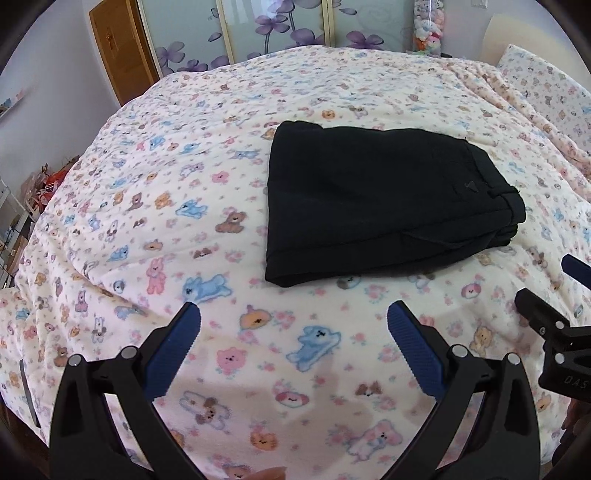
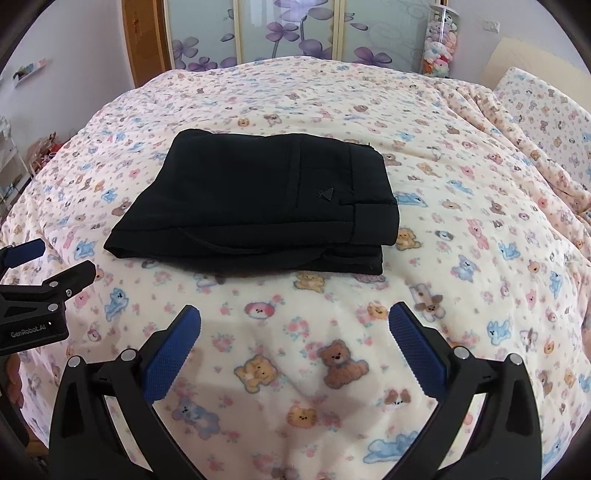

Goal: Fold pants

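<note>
The black pants [image 1: 384, 199] lie folded into a compact stacked rectangle on the bed, waistband end to the right; they also show in the right wrist view [image 2: 258, 206]. My left gripper [image 1: 293, 314] is open and empty, hovering over the blanket a short way in front of the pants. My right gripper [image 2: 294, 317] is open and empty too, just in front of the pants' near edge. Each gripper appears at the other view's edge: the right one [image 1: 554, 317], the left one [image 2: 44, 269].
The bed is covered by a cream blanket with a bear and puppy print [image 1: 166, 206]. A pillow [image 2: 546, 114] lies at the far right. Sliding doors with purple flowers [image 2: 295, 33] and a wooden door [image 1: 118, 51] stand behind the bed. Clutter sits at the left [image 1: 40, 184].
</note>
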A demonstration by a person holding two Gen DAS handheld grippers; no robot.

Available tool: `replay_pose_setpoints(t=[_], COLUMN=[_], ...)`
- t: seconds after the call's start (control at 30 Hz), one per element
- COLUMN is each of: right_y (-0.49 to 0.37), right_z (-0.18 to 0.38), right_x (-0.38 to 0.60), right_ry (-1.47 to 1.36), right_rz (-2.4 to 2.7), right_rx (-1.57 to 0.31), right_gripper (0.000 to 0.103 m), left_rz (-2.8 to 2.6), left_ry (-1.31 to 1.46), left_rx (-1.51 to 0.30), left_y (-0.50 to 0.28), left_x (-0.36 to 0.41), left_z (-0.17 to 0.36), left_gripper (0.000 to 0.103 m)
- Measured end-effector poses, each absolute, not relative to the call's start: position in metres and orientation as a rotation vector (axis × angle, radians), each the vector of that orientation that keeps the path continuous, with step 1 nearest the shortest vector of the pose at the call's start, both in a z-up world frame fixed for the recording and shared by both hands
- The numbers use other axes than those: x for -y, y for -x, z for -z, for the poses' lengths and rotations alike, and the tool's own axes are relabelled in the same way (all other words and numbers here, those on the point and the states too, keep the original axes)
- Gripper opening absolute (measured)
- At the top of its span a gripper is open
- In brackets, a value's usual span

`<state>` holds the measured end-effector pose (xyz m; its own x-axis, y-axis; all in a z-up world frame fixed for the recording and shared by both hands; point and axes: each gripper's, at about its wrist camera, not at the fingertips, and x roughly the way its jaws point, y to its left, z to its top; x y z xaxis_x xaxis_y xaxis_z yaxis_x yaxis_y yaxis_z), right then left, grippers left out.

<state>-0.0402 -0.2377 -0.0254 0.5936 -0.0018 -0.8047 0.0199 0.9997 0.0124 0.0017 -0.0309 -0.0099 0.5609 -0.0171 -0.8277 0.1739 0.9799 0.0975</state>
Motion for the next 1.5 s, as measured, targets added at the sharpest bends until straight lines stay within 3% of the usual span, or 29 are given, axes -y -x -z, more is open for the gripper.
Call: replay_pose_setpoints(t=[1.5], right_y=[0.03], right_z=[0.035], right_x=[0.236], right_ry=[-0.006], right_rz=[-0.009], right_rx=[-0.954], right_gripper=[0.102], left_rz=[0.157], left_ry=[-0.184], left_rx=[-1.001], left_y=[-0.006], left_x=[0.041], left_z=[0.019], left_gripper=[0.101])
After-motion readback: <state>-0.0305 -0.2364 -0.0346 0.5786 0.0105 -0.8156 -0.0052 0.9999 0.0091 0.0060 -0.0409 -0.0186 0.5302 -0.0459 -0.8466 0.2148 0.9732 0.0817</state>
